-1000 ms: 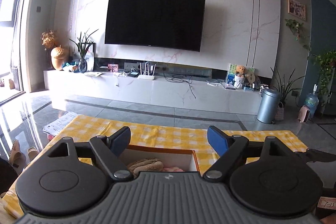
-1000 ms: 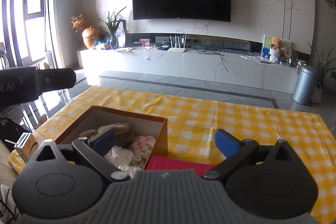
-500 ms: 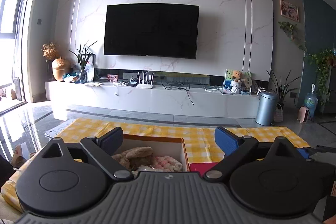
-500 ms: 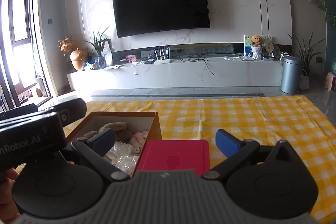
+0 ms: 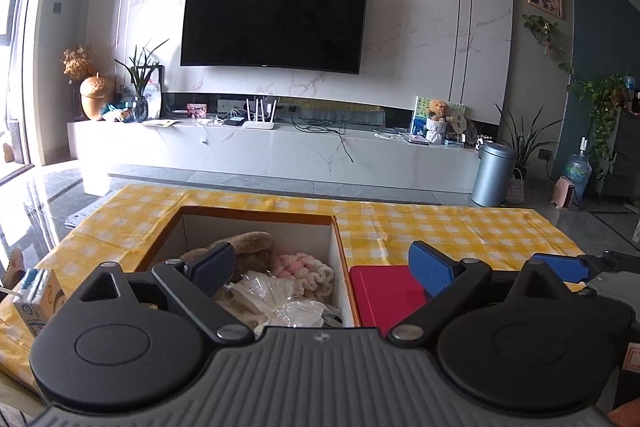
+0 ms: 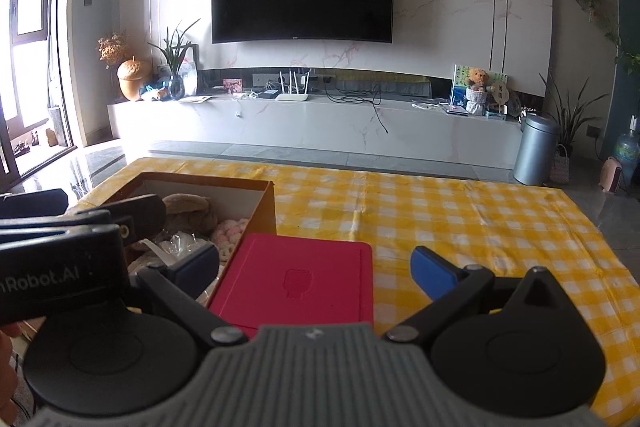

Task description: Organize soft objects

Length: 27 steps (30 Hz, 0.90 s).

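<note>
Open brown cardboard box, lower centre-left, is holding a tan plush toy, pink-cream chunky yarn bundle & crinkled clear plastic bag. Flat red lid is lying just beside it on the yellow-checked surface. Left gripper & right gripper are both hovering wide apart, gripping nothing. Black wall TV is hanging upper centre.

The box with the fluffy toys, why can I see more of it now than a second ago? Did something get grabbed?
Nothing was grabbed. The left gripper drew back and tipped down, so more of the box shows. The right gripper also pulled back, revealing the red lid. Both grippers stayed open and empty; box, lid and toys stayed put.
</note>
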Each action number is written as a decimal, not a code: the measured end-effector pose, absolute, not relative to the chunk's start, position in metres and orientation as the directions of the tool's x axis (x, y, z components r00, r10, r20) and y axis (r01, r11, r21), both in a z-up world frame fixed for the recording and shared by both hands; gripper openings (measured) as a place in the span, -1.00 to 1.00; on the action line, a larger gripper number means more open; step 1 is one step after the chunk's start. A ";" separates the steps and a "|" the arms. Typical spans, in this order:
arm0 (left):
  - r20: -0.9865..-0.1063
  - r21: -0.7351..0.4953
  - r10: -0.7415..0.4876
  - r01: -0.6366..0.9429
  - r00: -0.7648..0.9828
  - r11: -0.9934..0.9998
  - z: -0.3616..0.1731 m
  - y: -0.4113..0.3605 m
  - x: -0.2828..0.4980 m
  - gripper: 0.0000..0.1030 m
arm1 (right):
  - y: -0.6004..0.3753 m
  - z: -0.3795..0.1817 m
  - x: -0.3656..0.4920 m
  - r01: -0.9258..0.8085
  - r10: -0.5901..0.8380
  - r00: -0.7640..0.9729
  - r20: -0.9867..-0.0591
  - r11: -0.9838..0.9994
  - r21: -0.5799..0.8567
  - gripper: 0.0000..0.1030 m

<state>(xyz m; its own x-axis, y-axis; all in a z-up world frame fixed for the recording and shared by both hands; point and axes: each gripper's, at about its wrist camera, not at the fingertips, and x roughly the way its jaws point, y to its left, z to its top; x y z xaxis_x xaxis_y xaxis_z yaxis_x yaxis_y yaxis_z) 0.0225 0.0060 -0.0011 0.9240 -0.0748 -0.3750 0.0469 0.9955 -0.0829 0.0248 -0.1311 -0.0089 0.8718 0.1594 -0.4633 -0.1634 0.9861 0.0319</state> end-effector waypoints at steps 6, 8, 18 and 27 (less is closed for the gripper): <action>-0.364 -0.017 -0.018 0.012 0.931 1.000 -0.002 0.000 0.018 1.00 | -0.128 -0.013 0.025 -0.150 0.128 0.875 -0.468 0.989 -0.010 0.94; -0.359 -0.005 0.001 -0.003 0.933 1.000 -0.002 -0.002 0.018 1.00 | -0.128 -0.014 0.026 -0.147 0.125 0.874 -0.470 0.989 -0.010 0.94; -0.348 0.021 0.036 -0.030 0.937 0.999 -0.001 -0.007 0.015 1.00 | -0.127 -0.014 0.029 -0.140 0.117 0.870 -0.479 0.990 -0.012 0.94; -0.366 0.013 0.035 -0.032 0.930 0.999 -0.003 -0.004 0.017 1.00 | -0.125 -0.017 0.031 -0.135 0.106 0.867 -0.486 0.991 -0.025 0.94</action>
